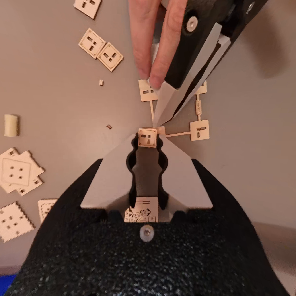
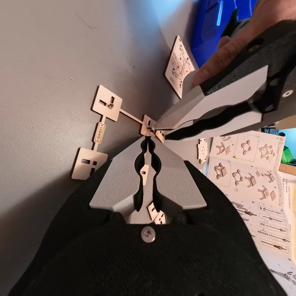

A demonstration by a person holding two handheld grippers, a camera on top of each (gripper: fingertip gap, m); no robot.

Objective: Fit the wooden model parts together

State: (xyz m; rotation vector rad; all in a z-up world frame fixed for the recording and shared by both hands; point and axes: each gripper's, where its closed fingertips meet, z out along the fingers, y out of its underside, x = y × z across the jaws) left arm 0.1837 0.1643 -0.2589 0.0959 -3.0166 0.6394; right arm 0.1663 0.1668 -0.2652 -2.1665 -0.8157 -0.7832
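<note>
1. A small square wooden plate [image 1: 147, 138] with three slots is clamped between the tips of the left gripper [image 1: 147, 139], whose jaws are parted only by the plate's width.
2. The plate is held over one corner pad of a wooden frame [image 1: 199, 131], a flat piece made of square slotted pads joined by thin bars, which lies on the grey table [image 1: 64, 99].
3. In the right wrist view, the right gripper [image 2: 147, 137] is seen with its black pads pressed together at the tips, which rest at the edge of that same corner pad of the frame [image 2: 106, 104]; whether anything is pinched between them cannot be told.
4. The right gripper's tips are seen from the left wrist view to come down just beside the held plate, with two fingers of a hand [image 1: 149, 41] stretched along its side.
5. Two loose slotted squares [image 1: 100, 49] are lying side by side and touching on the table, well apart from the grippers.
6. Stacked notched plates [image 1: 19, 171] are seen at the left edge.
7. A printed instruction sheet [image 2: 249, 176] is spread to the right of the frame.
8. An engraved wooden card [image 2: 178, 67] lies near the table's edge.
</note>
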